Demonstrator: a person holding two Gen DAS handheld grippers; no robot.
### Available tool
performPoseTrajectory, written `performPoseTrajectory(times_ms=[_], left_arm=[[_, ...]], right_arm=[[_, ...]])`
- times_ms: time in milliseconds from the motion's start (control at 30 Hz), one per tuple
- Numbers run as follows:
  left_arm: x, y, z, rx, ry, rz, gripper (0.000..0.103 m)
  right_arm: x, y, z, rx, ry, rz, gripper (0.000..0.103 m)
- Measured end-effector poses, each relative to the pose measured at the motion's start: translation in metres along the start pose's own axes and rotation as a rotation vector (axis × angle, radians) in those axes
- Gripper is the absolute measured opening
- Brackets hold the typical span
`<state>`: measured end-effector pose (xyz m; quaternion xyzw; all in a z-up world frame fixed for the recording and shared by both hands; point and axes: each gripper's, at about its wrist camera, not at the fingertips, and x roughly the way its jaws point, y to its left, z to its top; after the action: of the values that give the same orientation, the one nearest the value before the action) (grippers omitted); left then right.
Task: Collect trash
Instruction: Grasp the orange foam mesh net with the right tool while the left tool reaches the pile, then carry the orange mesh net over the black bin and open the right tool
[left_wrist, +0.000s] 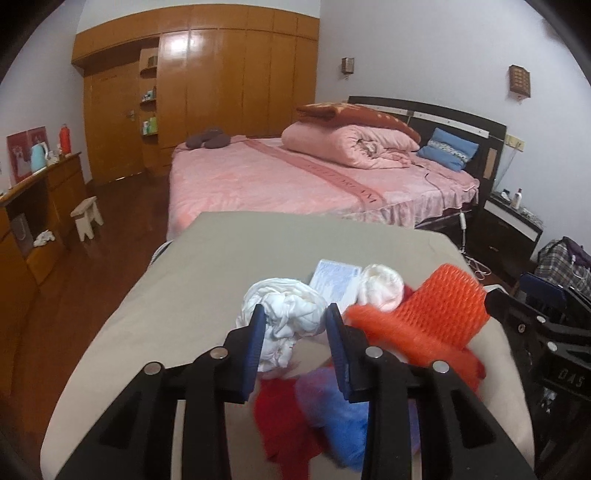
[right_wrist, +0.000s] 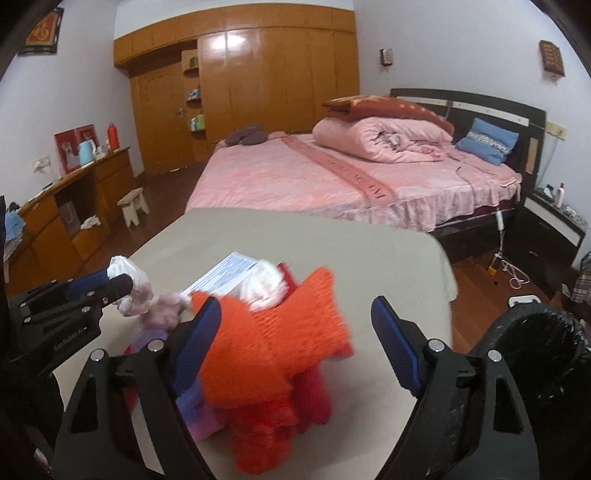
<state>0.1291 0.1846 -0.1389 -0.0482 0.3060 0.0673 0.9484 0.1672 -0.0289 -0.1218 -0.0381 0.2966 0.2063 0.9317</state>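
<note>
Left tool (left_wrist: 295, 321) apparently straddling white wad (left_wrist: 286, 314)

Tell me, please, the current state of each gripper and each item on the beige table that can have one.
left gripper: open, fingers either side of the white wad
right gripper: open wide, orange net between its fingers
white crumpled wad: crumpled, lying on the table
orange foam net: bunched on the pile
printed paper: flat, partly covered
black bag: mouth open
</note>
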Motion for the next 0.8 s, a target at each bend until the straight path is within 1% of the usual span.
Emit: performPoseTrajectory(times_ms=[100,267,367,400,433,467,500,533,667,800], left_arm=[[-0.004,0.008,-0.008,-0.01,0.016,0.021,0.034],[-0.013,0.017,-0.017,-0.012,0.02,0.041,0.034],[-0.017,0.018,-0.018,-0.013,0.017,0.044,0.033],[-0.018,0.018,-0.018,-0.013,0.016,0.043,0.034],[-0.02,0.017,-0.018,-0.014,0.015,0.04,0.034],[-0.021,0.017,-0.018,-0.013,0.014,0.039,0.034],[-0.022,0.017,-0.018,-0.012,0.012,0.038,0.034],[-0.023,0.015,-0.017,-0.009,0.009,0.037,0.034],[-0.03,0.011,-0.014,-0.006,-0.005,0.027,0.033],[-0.039,0.001,-0.008,0.004,-0.029,0.011,0.034]], right_arm=[[0.004,0.016,-0.007,-0.019,0.02,0.031,0.076],[0.012,0.038,-0.016,-0.069,0.048,0.065,0.069],[0.022,0.046,-0.027,-0.106,0.086,0.067,0.057],[0.026,0.047,-0.03,-0.109,0.105,0.072,0.05],[0.03,0.047,-0.033,-0.106,0.125,0.084,0.038],[0.031,0.045,-0.034,-0.099,0.139,0.102,0.03],[0.032,0.043,-0.034,-0.088,0.15,0.132,0.015],[0.03,0.041,-0.033,-0.082,0.15,0.146,0.012],[0.013,0.037,-0.024,-0.065,0.099,0.175,0.011],[-0.008,0.024,-0.008,-0.005,0.058,0.208,0.011]])
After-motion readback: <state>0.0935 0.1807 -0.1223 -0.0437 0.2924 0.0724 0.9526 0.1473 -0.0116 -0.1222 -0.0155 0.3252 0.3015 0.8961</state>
